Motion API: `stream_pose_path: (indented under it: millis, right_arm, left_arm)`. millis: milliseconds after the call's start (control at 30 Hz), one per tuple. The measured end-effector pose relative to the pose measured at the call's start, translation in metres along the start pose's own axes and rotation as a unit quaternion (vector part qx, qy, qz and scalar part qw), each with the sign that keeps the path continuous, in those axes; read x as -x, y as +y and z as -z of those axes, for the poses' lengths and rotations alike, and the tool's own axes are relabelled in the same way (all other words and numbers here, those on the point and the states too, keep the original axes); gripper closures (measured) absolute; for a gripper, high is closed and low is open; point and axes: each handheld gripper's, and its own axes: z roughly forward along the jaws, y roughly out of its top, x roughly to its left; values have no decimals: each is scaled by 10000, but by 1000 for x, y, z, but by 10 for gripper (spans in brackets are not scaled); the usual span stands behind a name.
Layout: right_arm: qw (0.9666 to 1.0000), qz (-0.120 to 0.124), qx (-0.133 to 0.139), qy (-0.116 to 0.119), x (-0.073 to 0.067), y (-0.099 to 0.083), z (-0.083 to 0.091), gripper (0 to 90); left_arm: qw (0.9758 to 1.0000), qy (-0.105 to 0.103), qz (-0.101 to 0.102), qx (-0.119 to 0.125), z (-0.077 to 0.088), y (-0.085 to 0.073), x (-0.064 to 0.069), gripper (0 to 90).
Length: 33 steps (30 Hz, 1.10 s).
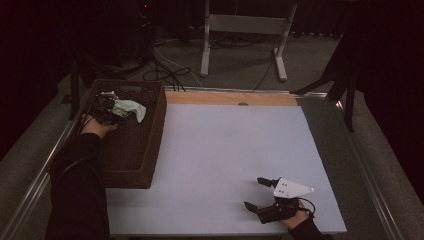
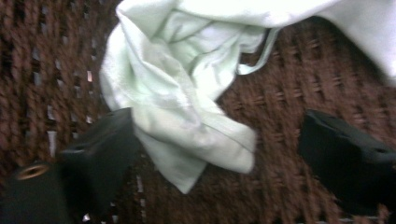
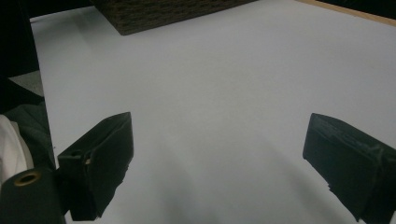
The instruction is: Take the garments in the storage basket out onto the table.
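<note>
A pale green cloth (image 1: pixel 131 107) lies crumpled at the far end of a dark brown wicker basket (image 1: pixel 155 135) on the table's left. My left gripper (image 1: pixel 107 107) is down inside the basket at the cloth. In the left gripper view its jaws stand wide apart over the woven bottom (image 2: pixel 303 74), with a fold of the cloth (image 2: pixel 177 93) hanging between them. The fold touches the left jaw and stays well off the right one, so the left gripper (image 2: pixel 217 126) is open. My right gripper (image 1: pixel 254 192) rests near the table's front right, open with nothing between its jaws (image 3: pixel 219 126).
The white table top (image 1: pixel 230 150) stretches between the basket and the right gripper. A wooden strip (image 1: pixel 230 98) runs along the far edge. Beyond it stand a table frame (image 1: pixel 245 30) and cables on the floor. The basket's corner (image 3: pixel 154 14) shows far off in the right gripper view.
</note>
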Motion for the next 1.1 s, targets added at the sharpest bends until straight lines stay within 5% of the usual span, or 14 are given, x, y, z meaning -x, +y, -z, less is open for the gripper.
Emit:
stream_pose_path:
  millis: [133, 233, 400, 500, 567, 633, 900, 1100]
  right_arm:
    - [10000, 16, -15, 18, -1, 0, -1, 91]
    - [10000, 12, -29, 5, -1, -1, -1, 91]
    - [10000, -7, -27, -10, -1, -1, 0, 91]
    - [10000, -17, -41, -7, -1, -1, -1, 91]
    - [10000, -5, -47, -1, -1, -1, -1, 91]
    - [10000, 4, -49, -8, -1, -1, -1, 91]
    - [10000, -7, 1, -17, 0, -1, 1, 91]
    - [10000, -37, 33, -14, 0, 0, 2, 91]
  left_arm:
    - [9997, 138, -197, -59, -4, 4, 2, 209]
    - [9996, 219, -94, -116, -8, 6, 0, 261]
    - [9991, 127, -211, -332, -16, 6, 0, 368]
    - [9989, 70, -185, -420, -17, 5, -1, 557]
    - [9986, 145, -267, -426, -16, 6, 0, 773]
    - [9988, 201, -243, -386, -12, 7, -1, 857]
    - [9989, 159, -426, -117, 10, 9, 2, 877]
    - [9993, 49, -360, 111, 27, 8, 1, 877]
